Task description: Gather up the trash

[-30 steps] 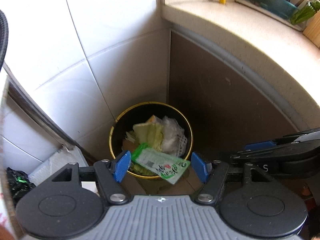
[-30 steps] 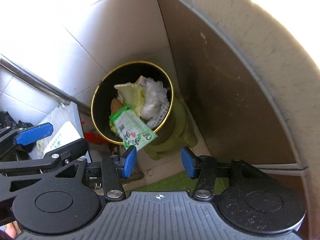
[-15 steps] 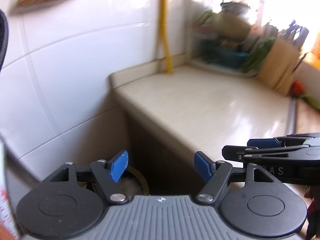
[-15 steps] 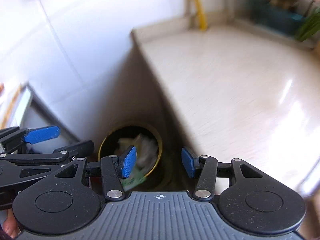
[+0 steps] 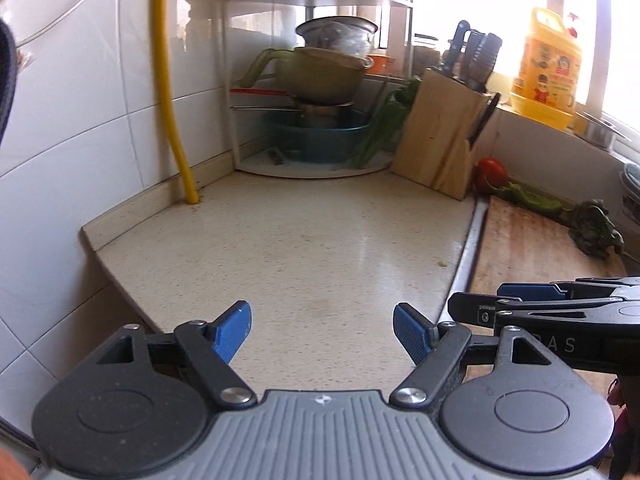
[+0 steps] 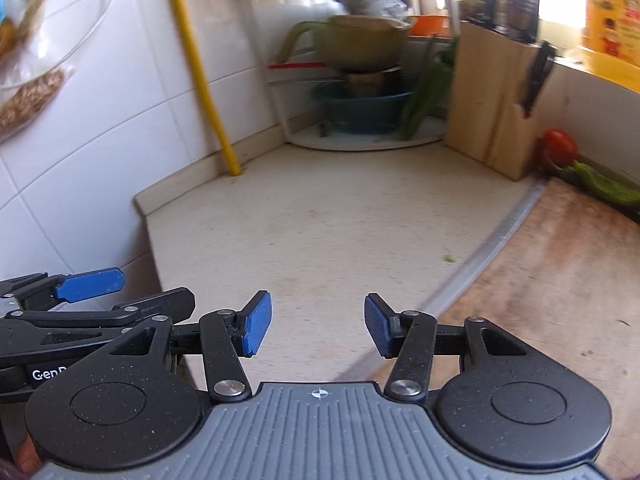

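Fingers of both grippers gape wide, empty, above one countertop.

Yellow jug (cropped, blurred)

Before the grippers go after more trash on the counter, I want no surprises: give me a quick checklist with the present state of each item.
1. Left gripper open and holding nothing: ok.
2. Right gripper open and holding nothing: ok.
3. Trash to pick is in sight: not ok; only a tiny green scrap lies on the counter.
4. Bin in sight for the drop: not ok; neither view shows it.
5. Knife block clear of both grippers: ok, it stands far back.
6. The grippers clear of each other: cannot tell; they sit close, side by side.
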Demonstrator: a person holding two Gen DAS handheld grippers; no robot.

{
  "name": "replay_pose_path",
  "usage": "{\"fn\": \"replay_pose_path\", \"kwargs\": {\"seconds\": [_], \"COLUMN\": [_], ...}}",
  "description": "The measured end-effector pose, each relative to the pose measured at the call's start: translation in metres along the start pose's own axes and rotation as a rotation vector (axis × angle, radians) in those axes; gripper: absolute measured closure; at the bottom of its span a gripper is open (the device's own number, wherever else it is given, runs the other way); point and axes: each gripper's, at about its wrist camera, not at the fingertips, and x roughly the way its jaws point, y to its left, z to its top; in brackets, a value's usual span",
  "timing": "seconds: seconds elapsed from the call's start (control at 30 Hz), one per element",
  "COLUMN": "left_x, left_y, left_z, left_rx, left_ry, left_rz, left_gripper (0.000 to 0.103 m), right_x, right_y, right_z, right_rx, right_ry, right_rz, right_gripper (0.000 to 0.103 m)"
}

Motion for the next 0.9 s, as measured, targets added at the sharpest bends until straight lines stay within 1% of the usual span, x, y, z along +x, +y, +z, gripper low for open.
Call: {"fn": "replay_pose_path", "kwargs": {"seconds": [0.1,0.2,0.27,0.3,0.4,0.47,0.57,0.63,0.73,0.77,0.8,0.87,0.9], "left_x": [-0.008,-0.018,-0.029,-0.036,-0.055,-0.067,-0.084,-0.095,-0.113,-0.117,-0.12,-0.124,-0.129], "left_y": [-0.005,-0.004,0.001,0.004,0.015,0.022,0.035,0.044,0.06,0.065,0.068,0.069,0.07], "left_z": [-0.002,-0.007,-0.011,-0.014,-0.022,-0.027,-0.036,-0.041,-0.05,-0.053,-0.055,-0.059,-0.061], "left_rx": [0.005,0.005,-0.009,-0.02,-0.049,-0.061,-0.098,-0.141,-0.242,-0.261,-0.259,-0.222,-0.204], "left_ry": [-0.007,-0.037,-0.044,-0.045,-0.049,-0.059,-0.083,-0.095,-0.124,-0.129,-0.12,-0.127,-0.141], "left_rz": [-0.005,0.021,0.053,0.069,0.123,0.172,0.219,0.205,0.149,0.149,0.182,0.322,0.377], "left_gripper": [0.028,0.027,0.022,0.021,0.017,0.01,0.006,0.005,0.0,0.0,0.0,0.0,0.0], "right_x": [-0.008,-0.019,-0.027,-0.029,-0.037,-0.04,-0.043,-0.045,-0.047,-0.047,-0.048,-0.05,-0.052], "right_y": [-0.014,-0.018,-0.018,-0.016,-0.004,0.006,0.022,0.033,0.048,0.053,0.059,0.068,0.071], "right_z": [-0.002,-0.009,-0.012,-0.013,-0.017,-0.019,-0.02,-0.02,-0.023,-0.024,-0.026,-0.029,-0.03], "right_rx": [0.017,0.027,0.027,0.024,0.007,-0.009,-0.047,-0.067,-0.099,-0.113,-0.124,-0.132,-0.139], "right_ry": [-0.006,-0.015,-0.017,-0.018,-0.016,-0.015,-0.011,-0.011,-0.008,-0.005,-0.001,0.006,-0.001], "right_rz": [-0.008,0.003,0.024,0.037,0.091,0.129,0.183,0.22,0.258,0.268,0.28,0.309,0.32], "right_gripper": [0.043,0.042,0.041,0.041,0.041,0.041,0.041,0.041,0.038,0.038,0.037,0.036,0.036]}}
